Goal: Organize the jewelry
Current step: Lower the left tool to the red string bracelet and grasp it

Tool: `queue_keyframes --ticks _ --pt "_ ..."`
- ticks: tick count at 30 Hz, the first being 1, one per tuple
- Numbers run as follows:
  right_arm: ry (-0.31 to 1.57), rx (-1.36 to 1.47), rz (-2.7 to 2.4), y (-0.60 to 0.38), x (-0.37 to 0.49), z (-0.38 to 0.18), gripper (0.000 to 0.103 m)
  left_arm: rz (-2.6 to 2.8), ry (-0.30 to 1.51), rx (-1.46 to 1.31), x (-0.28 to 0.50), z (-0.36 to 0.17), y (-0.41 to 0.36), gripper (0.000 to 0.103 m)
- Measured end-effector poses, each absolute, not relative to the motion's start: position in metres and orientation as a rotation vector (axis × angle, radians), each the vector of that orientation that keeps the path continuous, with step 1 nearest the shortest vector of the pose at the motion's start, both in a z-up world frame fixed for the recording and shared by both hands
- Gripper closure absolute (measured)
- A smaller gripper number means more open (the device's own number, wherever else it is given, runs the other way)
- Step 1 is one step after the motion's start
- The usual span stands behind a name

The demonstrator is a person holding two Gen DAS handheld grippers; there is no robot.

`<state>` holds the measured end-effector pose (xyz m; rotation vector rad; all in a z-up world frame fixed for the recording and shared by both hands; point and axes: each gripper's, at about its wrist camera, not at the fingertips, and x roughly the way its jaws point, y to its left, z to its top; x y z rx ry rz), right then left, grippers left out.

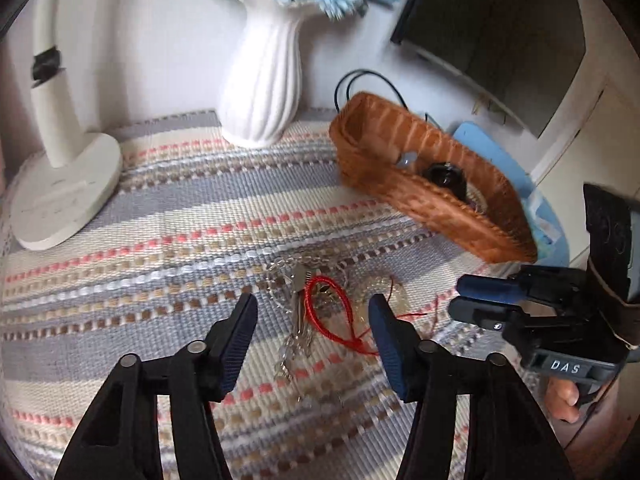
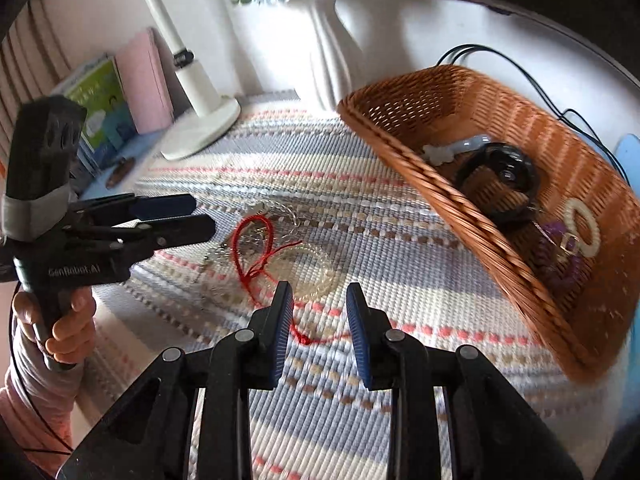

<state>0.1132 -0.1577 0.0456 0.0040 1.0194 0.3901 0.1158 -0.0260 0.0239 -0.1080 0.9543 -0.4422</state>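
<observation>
Left tool released above red cord and chains, right tool released, basket nearby

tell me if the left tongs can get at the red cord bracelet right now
Probably yes. The left tongs are open, and the red cord bracelet lies on the striped woven mat between them; only the silver chains tangled with it complicate a clean pick.

A jewelry tangle lies mid-bench; the basket sits toward its right edge, vase at the back, lamp back-left.
</observation>
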Motion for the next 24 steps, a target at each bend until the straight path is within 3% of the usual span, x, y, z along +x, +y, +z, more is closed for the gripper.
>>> queue_keyframes --ticks 10,13,16,17,24 --pt "1.054 -0.074 0.374 -0.14 0.147 0.008 0.072 -0.429 0.966 -0.024 0.119 0.007 -0.044 0.058" --pt "1.025 -0.124 0.363 -0.131 0.145 0.008 0.073 -0.416 0.979 0.012 0.12 0.002 -0.051 0.073" --pt "0.996 -0.203 0.336 -0.122 0.141 0.005 0.084 -0.364 0.955 0.064 0.119 0.002 -0.055 0.091" --pt "0.987 -0.225 0.334 -0.12 0.139 0.005 0.091 -0.36 0.953 0.062 0.119 0.002 -0.054 0.092" --pt "0.967 -0.223 0.341 -0.123 0.134 0.007 0.093 -0.379 0.919 0.004 0.113 0.011 -0.039 0.098"
